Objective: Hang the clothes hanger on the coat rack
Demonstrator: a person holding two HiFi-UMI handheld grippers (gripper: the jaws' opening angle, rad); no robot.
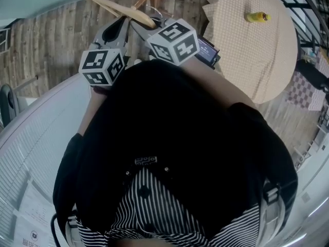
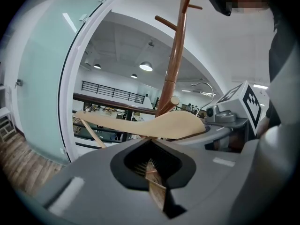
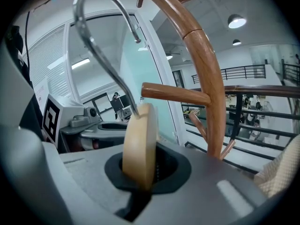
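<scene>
2 tools grip the clothes hanger: right tool clamped at its neck, centre frame, left tool clamped on a wooden part. Risk: metal hook, upper left, misses coat rack peg; hanger falls on release.

Head view: high, facing steeply down over the person's torso. Left gripper and right gripper sit at frame top, floor beyond.
Left gripper view: looks along its own jaws, hanger very near, coat rack just behind.
Right gripper view: likewise, rack post closer.
Shared by both gripper views: hanger, rack, the opposite gripper.
</scene>
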